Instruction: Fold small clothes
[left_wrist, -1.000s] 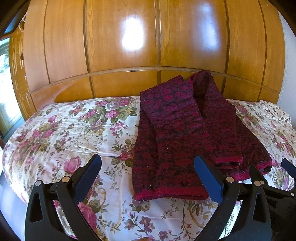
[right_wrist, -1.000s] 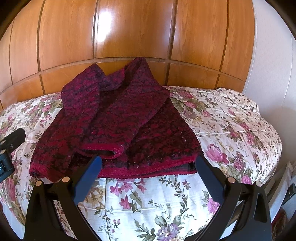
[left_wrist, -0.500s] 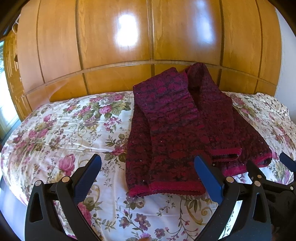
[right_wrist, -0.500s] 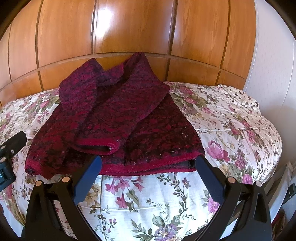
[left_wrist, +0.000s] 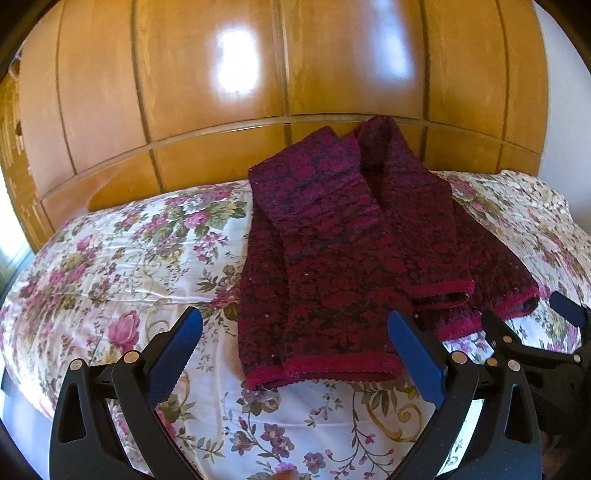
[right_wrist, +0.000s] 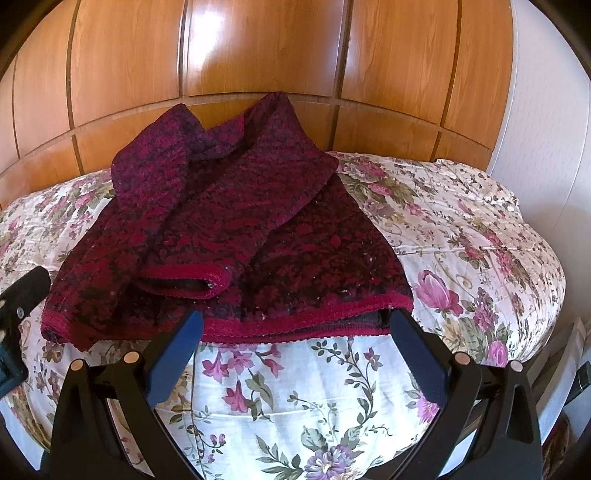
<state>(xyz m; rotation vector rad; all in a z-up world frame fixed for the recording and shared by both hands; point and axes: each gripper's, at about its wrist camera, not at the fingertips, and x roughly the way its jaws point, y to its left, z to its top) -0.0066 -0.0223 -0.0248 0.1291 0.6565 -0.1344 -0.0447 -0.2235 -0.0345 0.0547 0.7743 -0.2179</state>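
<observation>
Hovering: both hand-held grippers, left (left_wrist: 295, 347) and right (right_wrist: 295, 343), wide open, empty | sweater (left_wrist: 343, 258) hem multi-layered | risk: pinching one layer, folded sleeves (right_wrist: 184, 273) slip

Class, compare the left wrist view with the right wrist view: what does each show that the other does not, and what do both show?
Only the left wrist view shows a bright window strip at its left edge. Only the right wrist view shows the white wall beside the bed. Both show the dark red sweater with sleeves folded in, the floral bedspread, the wooden headboard, and both grippers, left gripper and right gripper, with jaws wide apart, holding nothing.
</observation>
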